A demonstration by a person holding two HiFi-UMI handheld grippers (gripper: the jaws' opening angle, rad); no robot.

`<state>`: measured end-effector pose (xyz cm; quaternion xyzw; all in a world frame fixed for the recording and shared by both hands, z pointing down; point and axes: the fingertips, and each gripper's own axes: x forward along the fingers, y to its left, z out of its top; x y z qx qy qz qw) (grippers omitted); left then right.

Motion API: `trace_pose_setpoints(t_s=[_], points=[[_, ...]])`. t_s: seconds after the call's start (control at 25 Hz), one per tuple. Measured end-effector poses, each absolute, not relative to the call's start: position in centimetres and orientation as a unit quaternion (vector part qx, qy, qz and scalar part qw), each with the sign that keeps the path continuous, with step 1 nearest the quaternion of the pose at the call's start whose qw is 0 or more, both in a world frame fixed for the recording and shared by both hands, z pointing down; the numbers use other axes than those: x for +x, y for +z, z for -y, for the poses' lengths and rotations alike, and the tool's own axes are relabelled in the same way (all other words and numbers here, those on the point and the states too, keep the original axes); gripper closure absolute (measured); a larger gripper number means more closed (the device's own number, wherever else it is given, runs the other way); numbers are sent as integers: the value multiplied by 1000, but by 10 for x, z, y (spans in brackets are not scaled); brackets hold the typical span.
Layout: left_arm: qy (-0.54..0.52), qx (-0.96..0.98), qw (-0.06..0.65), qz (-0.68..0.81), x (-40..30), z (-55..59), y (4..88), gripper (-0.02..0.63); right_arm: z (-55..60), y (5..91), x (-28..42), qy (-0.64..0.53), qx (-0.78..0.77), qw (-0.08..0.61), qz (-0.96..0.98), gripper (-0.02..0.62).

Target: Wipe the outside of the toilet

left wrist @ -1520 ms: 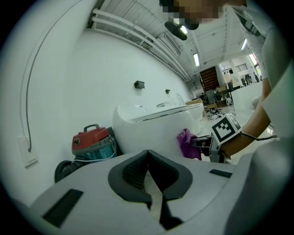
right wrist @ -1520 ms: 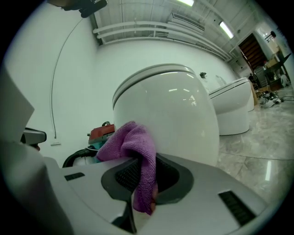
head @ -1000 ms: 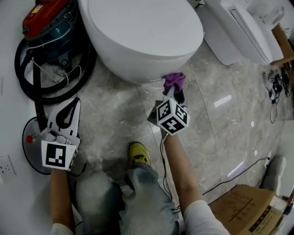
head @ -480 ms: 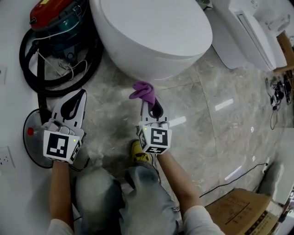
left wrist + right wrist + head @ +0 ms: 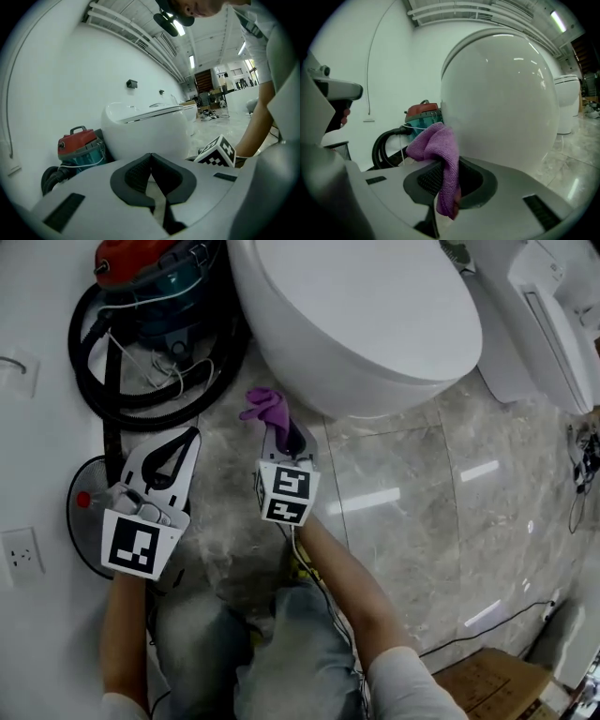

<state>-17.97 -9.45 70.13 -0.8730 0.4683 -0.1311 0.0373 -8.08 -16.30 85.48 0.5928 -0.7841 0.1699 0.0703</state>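
Right gripper [image 5: 281, 430] pinches purple cloth [image 5: 265, 407]; left gripper [image 5: 186, 437] closed, empty.
Cloth hangs near toilet [image 5: 366, 315] at its 7 o'clock flank; wiping looks unfinished.

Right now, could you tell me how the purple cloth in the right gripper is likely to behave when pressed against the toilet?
Probably floppy: the purple cloth droops in folds over the right gripper, whose jaws are shut on it. It looks light and soft, so it should mould to the toilet rather than scratch it.
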Motion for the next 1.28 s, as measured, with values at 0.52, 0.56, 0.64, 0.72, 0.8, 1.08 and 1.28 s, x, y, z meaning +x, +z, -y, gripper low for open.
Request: trace_pose_setpoints(t_s=[0.52,0.56,0.64,0.72,0.8,1.08,1.28], points=[[-154,-874,26,-459,-174,113,721,589,195,905,-38,250,646,65,719,528],[-154,-877,27,-455,-170,112,721,589,192,905,-34,253,647,64,717,528],[-154,-881,29,-447,-163,111,720,589,187,903,-26,257,649,62,713,528],[-150,-884,31,-441,-155,110,718,589,181,902,-15,259,652,62,710,528],[-147,-889,33,-433,-146,108,717,589,176,900,-3,259,655,64,707,528],[-138,-898,31,-418,-125,104,716,589,158,903,53,269,690,61,670,528],[-137,-903,31,-405,-111,102,720,589,147,917,114,303,747,46,590,528]])
